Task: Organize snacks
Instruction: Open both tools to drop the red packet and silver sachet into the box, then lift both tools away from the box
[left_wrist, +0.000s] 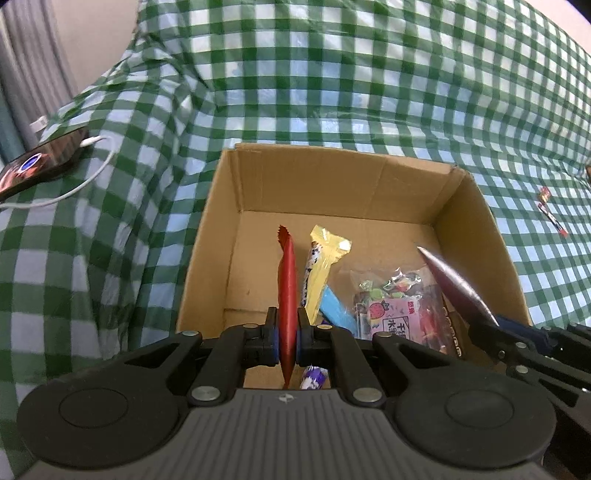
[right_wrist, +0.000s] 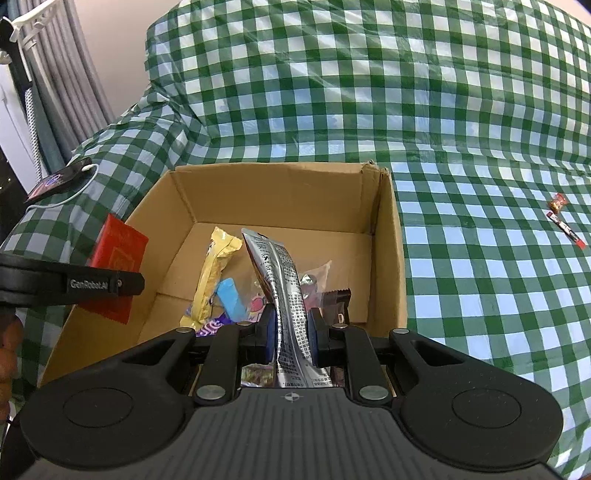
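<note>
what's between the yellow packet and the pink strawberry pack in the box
A blue wrapped snack lies slanted between the yellow packet and the pink strawberry pack, clearest in the left wrist view.

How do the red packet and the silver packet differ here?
The red packet is plain red with a saw-tooth end; the silver packet is foil covered in black print. The left tongs hold the red one, the right tongs the silver one. Both are pinched edge-on above the cardboard box.
</note>
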